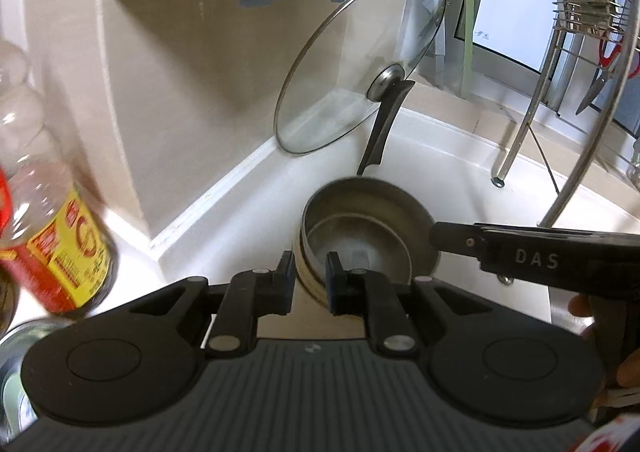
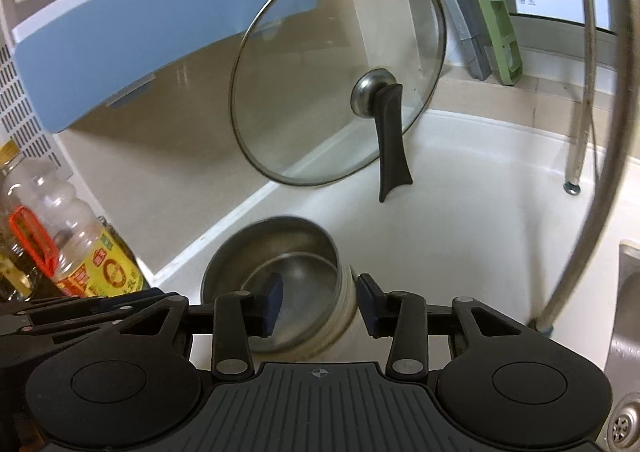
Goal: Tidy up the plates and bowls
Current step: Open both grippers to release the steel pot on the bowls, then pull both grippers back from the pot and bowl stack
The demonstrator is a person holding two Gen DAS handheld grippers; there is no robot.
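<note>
A stack of steel bowls [image 1: 356, 228] with cream outer walls is tilted over the white counter [image 1: 448, 171]. My left gripper [image 1: 310, 276] is shut on the stack's near rim, one finger outside and one inside. My right gripper [image 2: 318, 302] straddles the opposite rim of the same bowls [image 2: 280, 264], one pad inside and one outside with a small gap, so its jaws stand open. The right gripper's body also shows in the left wrist view [image 1: 520, 252].
A glass lid [image 2: 340, 83] with a black handle leans against the tiled wall. Oil bottles [image 2: 80, 252] stand at the left. A blue appliance [image 2: 140, 39] hangs on the wall. A wire dish rack [image 1: 592, 11] and a steel sink [image 2: 624, 332] are at the right.
</note>
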